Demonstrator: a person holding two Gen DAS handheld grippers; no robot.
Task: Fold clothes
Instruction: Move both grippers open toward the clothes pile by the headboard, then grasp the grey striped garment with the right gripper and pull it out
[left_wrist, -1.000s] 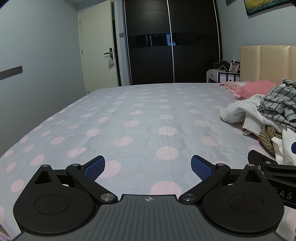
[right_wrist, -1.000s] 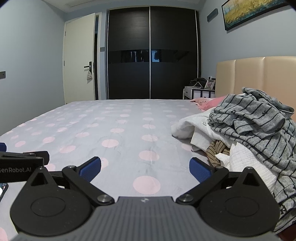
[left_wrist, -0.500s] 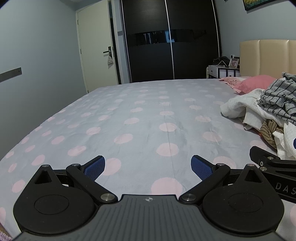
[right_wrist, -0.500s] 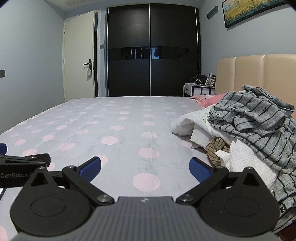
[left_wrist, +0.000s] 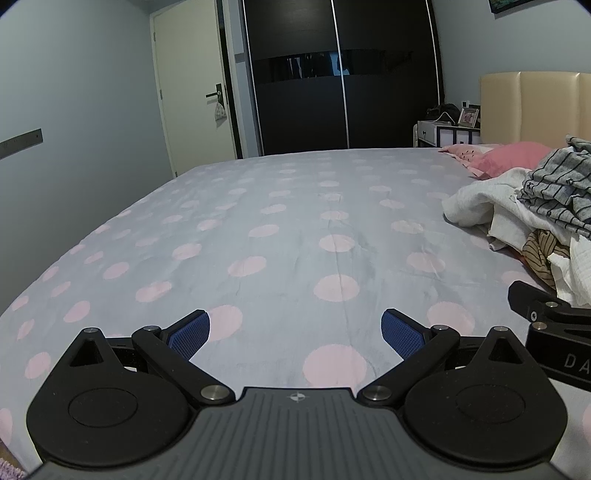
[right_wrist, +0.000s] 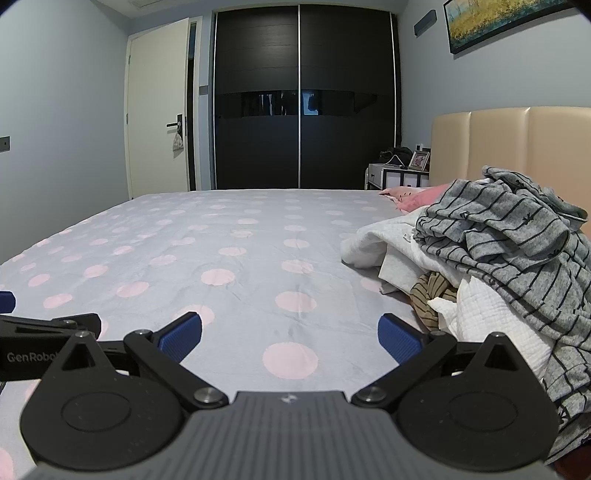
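- Left claw (left_wrist: 295, 334) spread wide, blue pads (left_wrist: 188, 334) gripping nothing, hovering low over the polka-dot bed (left_wrist: 280, 229).
- Right claw (right_wrist: 290, 336) just as wide apart, also empty, over the same sheet (right_wrist: 229, 254).
- The clothes pile (right_wrist: 491, 266) sits on the bed's right side near the headboard (right_wrist: 517, 144): grey striped top (right_wrist: 517, 229) uppermost, white pieces (right_wrist: 480, 314) under it, a brown striped bit (right_wrist: 432, 295) tucked in low.
- From my left camera the same pile (left_wrist: 535, 206) is at the right edge, well apart from the left claw, with a pink pillow (left_wrist: 513, 157) behind it.
- Compared with a second ago, my left view has dipped: the wardrobe (left_wrist: 343, 77) and headboard ride higher in frame and the picture on the wall has nearly slipped off the top.
- Right view has barely shifted; the pile is a touch lower in frame, neither claw has changed its spread, and the clothes lie untouched.
- Each claw's body pokes into the other's view at the edge, so they're side by side.
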